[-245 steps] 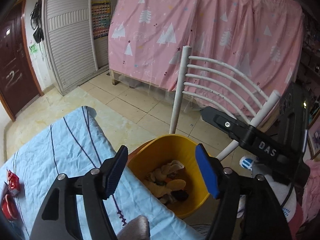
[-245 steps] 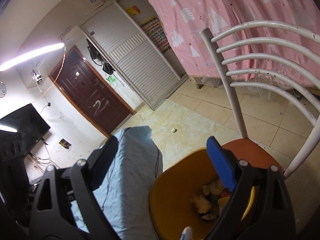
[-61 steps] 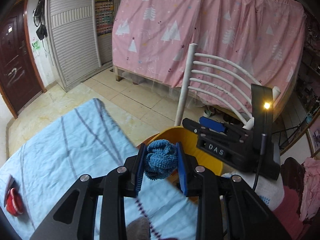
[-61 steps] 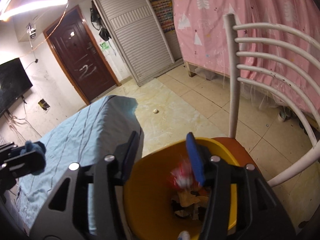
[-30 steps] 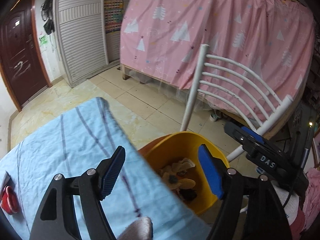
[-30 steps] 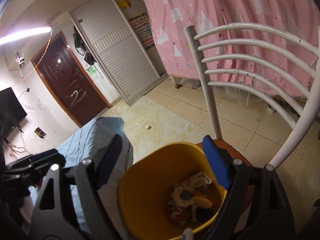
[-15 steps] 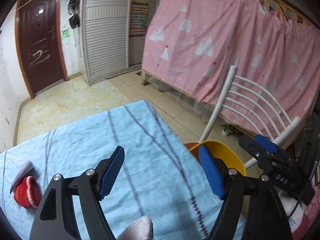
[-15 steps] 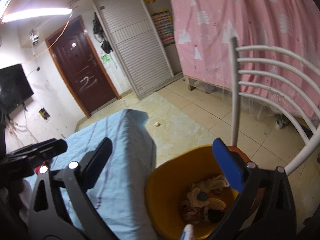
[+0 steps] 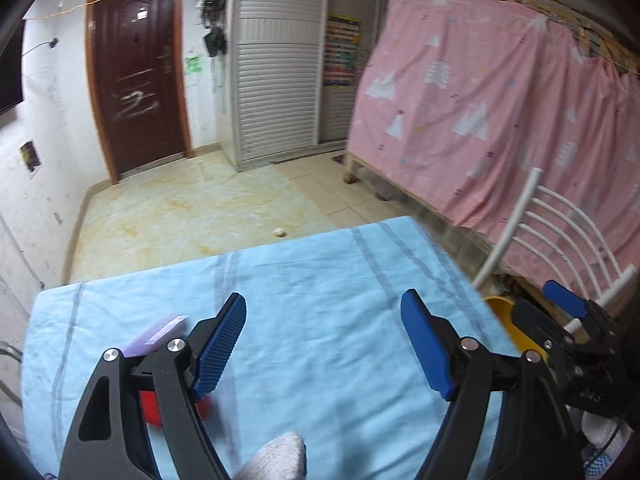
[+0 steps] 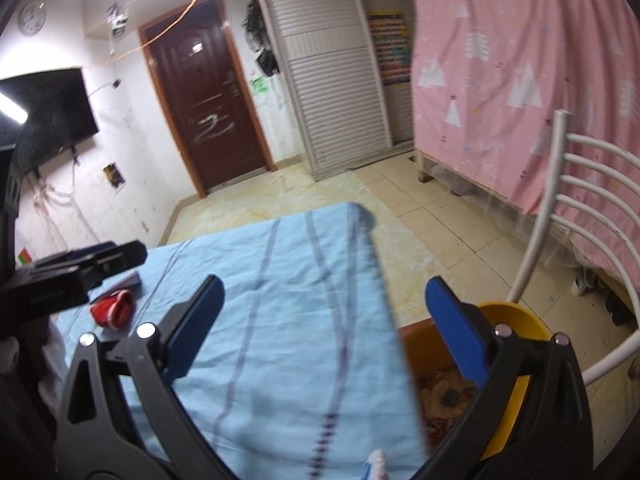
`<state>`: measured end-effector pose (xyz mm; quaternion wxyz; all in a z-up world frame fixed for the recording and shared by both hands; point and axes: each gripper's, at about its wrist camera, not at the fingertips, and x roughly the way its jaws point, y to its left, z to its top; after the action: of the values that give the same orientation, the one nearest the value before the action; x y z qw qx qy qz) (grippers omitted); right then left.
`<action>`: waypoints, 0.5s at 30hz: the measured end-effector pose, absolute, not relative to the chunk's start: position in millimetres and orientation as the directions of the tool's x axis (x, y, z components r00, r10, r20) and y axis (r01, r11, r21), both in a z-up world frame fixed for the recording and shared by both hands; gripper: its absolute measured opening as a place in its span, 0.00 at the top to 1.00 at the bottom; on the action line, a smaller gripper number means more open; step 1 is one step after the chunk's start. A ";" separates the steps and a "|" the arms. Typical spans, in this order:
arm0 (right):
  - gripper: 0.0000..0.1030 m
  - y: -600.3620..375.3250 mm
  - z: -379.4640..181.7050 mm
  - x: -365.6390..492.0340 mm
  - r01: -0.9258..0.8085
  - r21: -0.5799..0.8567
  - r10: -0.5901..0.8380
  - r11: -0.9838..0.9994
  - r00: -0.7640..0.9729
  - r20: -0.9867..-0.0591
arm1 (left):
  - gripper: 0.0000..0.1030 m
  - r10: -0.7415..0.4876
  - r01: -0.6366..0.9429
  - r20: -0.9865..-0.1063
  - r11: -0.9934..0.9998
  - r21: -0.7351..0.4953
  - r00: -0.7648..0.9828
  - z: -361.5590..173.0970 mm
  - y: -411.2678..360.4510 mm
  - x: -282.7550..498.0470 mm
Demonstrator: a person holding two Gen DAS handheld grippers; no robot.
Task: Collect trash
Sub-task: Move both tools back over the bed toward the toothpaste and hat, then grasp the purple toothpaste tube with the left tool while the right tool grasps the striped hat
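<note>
My left gripper [image 9: 322,320] hangs over the light blue tablecloth [image 9: 320,264], its jaws opening with nothing between them. A red scrap [image 9: 150,406] lies on the cloth partly behind its left finger, with a lilac card [image 9: 156,334] just beyond. My right gripper [image 10: 324,324] stands wide open and empty above the table's right edge. The red scrap [image 10: 112,308] shows at far left in the right wrist view, close under the left gripper [image 10: 92,260]. The yellow bin [image 10: 516,312] holds crumpled trash [image 10: 444,392] and sits below the right finger.
The bin rests on an orange seat of a white slatted chair [image 10: 560,208] beside the table. A pink curtain [image 9: 500,120] hangs behind it. A small crumpled ball [image 9: 279,233] lies on the tiled floor. A dark flat item [image 10: 132,280] lies by the red scrap.
The left gripper released a blue knitted ball and the right dropped a red-white scrap into the bin. Both then opened wide and swung left from the bin to over the table.
</note>
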<state>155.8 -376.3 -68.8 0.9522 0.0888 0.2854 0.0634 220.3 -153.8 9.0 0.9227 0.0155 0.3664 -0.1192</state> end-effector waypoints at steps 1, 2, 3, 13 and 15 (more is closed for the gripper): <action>0.06 -368.7 -68.3 157.5 -0.081 0.199 0.178 0.977 0.825 -0.536 | 0.31 -0.196 0.220 -0.681 0.974 -0.052 0.705 8.8 -146.6 221.8; 0.06 -363.1 -68.0 158.5 -0.090 0.194 0.182 0.977 0.823 -0.538 | 0.30 -0.183 0.208 -0.684 0.977 -0.047 0.706 7.5 -137.9 223.3; 0.06 -356.7 -67.7 160.0 -0.099 0.190 0.188 0.977 0.820 -0.541 | 0.30 -0.169 0.196 -0.688 0.980 -0.040 0.706 6.1 -129.7 225.8; 0.06 -287.4 -69.1 171.5 -0.212 0.124 0.244 0.970 0.775 -0.583 | 0.30 -0.085 0.140 -0.765 0.990 0.007 0.639 -22.7 -64.4 252.7; 0.06 -278.6 -68.2 174.2 -0.224 0.117 0.249 0.968 0.770 -0.588 | 0.30 -0.075 0.136 -0.777 0.991 0.014 0.625 -29.0 -55.4 255.2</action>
<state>174.2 -278.6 -68.2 0.9404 0.0199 0.3152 0.1258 255.2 -55.4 -29.0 0.9007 0.0356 0.4289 -0.0588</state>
